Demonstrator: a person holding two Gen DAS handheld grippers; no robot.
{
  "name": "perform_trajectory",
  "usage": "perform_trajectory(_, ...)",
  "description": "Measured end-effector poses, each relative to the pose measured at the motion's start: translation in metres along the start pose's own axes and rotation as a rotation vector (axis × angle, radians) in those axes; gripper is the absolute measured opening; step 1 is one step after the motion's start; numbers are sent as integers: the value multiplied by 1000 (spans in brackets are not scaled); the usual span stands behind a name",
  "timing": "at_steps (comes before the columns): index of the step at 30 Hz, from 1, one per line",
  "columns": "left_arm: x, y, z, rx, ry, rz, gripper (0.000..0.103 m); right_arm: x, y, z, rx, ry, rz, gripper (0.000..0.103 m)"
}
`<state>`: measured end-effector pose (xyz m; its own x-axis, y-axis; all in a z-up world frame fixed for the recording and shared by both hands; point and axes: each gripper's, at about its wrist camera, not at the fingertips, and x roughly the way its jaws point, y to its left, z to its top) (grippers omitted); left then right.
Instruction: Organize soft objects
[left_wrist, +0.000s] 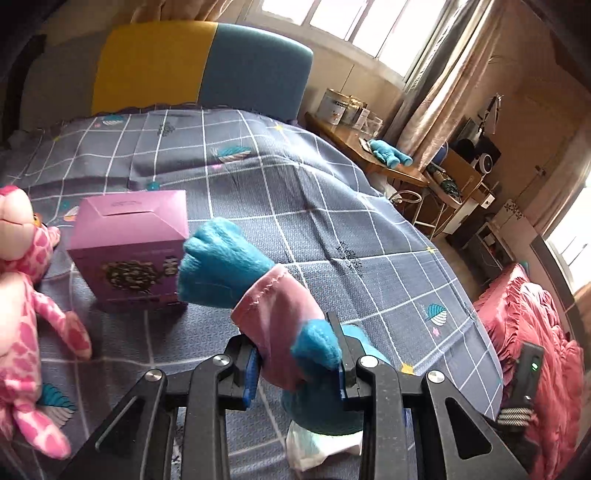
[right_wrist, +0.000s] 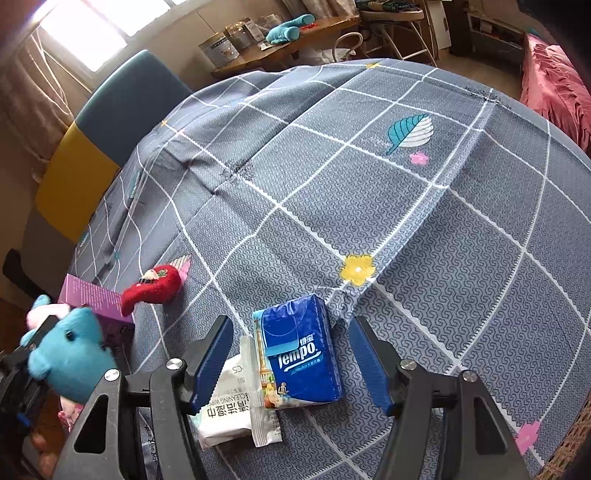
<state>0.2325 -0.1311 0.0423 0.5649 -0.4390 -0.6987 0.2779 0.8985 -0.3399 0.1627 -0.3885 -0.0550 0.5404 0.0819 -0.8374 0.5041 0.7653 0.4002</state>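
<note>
1. The left gripper (left_wrist: 297, 363) is clamped on a blue plush toy (left_wrist: 221, 262) dressed in a pink garment, its pads pressing the toy's body above the bed (left_wrist: 332, 206).
2. Just beyond the toy, a purple box (left_wrist: 129, 243) stands on the grey checked bedspread, with a pink spotted plush (left_wrist: 26, 295) lying beside it at the left edge.
3. The right gripper (right_wrist: 291, 363) hangs with its jaws apart on either side of a blue tissue pack (right_wrist: 295, 354), neither pad touching it.
4. A white wipes packet (right_wrist: 231, 410) lies against the tissue pack's left side, partly under the left finger.
5. A small red plush (right_wrist: 155, 290) rests on the bedspread near the purple box.
6. A second blue plush (left_wrist: 389, 153) lies on the wooden desk (left_wrist: 369, 155) beside the bed.
</note>
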Motion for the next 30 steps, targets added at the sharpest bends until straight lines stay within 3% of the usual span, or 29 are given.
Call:
perform_trajectory(10, -103, 42, -73, 119, -62, 20, 31, 24, 19, -10, -154, 64, -133, 66)
perform_trajectory(14, -115, 64, -110, 116, -11, 52, 31, 36, 30, -18, -258, 87, -225, 64)
perform_trajectory(16, -119, 75, -129, 103, 8, 61, 31, 40, 30, -20, -281, 100, -252, 52)
perform_trajectory(25, -135, 113, -177, 45, 68, 130, 31, 46, 34, -19, -335, 90, -302, 53)
perform_trajectory(30, -123, 121, -199, 66, 131, 160, 32, 49, 36, -21, -364, 85, -323, 53)
